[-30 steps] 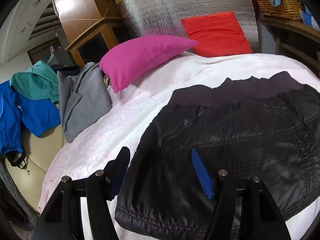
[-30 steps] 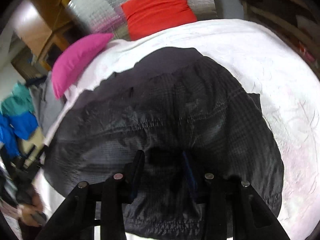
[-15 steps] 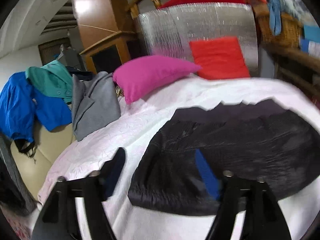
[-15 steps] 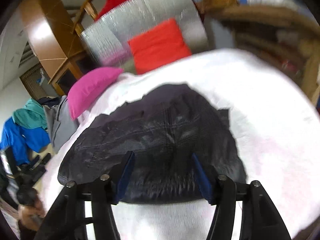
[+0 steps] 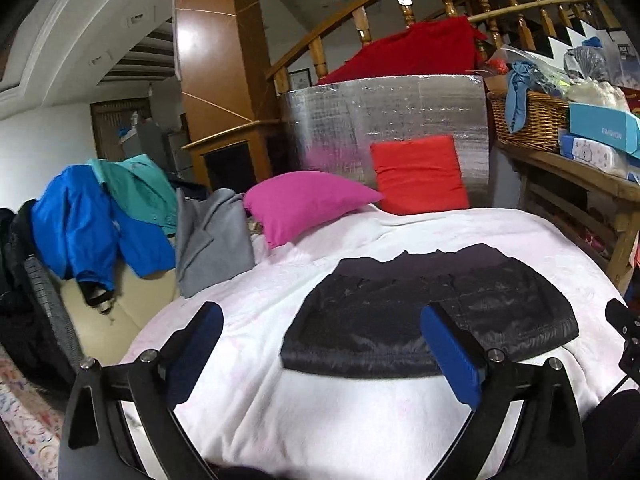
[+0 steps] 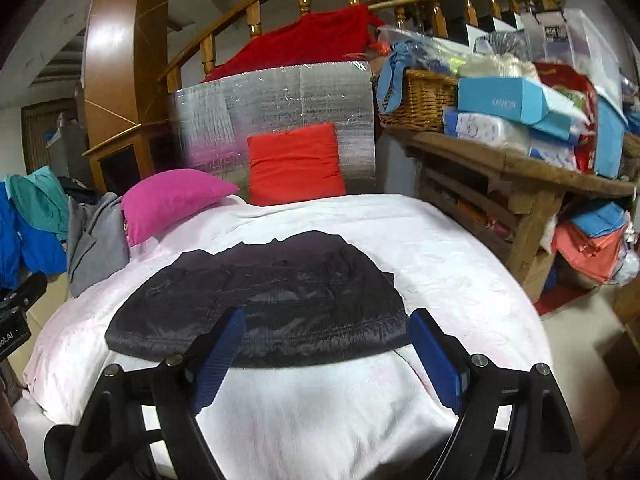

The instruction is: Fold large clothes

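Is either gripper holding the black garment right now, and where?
Neither. The left gripper and right gripper are open, just opened, above the folded black quilted garment.

White bedspread covers the bed. Pink pillow lies at its far left, red cushion leans upright on a silver foil panel behind it. Red cloth hangs over the wooden banister. Left: grey garment, teal and blue jackets (piled on a beige seat). Right: wooden shelf with wicker basket, blue boxes.
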The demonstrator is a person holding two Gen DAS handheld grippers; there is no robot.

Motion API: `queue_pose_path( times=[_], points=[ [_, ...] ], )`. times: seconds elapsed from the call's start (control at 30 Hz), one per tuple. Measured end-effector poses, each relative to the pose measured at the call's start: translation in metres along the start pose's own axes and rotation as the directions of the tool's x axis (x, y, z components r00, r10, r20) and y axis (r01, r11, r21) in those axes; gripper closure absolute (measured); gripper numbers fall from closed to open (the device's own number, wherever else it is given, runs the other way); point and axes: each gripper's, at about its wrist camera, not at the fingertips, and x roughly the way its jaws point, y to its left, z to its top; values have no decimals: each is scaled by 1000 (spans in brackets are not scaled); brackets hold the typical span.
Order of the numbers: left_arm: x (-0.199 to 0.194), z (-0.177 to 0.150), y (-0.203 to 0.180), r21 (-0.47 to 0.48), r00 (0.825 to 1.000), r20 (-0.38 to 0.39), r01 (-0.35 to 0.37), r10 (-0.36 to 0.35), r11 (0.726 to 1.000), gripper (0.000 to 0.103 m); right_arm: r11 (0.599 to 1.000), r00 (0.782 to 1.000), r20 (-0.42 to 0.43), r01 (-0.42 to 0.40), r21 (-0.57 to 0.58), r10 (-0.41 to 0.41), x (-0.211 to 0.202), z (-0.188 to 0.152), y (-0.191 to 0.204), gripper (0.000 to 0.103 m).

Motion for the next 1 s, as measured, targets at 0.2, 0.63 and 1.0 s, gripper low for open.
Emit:
queue_pose_path(
  times=[0.2,0.63,1.0],
  points=[
    [-34,1,13,-24,999,6,-37,38,999,4,1000,999,37,8,-14,-7,-45,0,13,16],
    [-62,5,21,-38,998,26,-50,51,998,4,1000,999,30,-24,-16,24,-65,-3,26,16],
    [-72,9,21,-39,998,47,-49,51,998,4,1000,1000,4,-24,10,24,-61,-2,21,16]
  ],
)
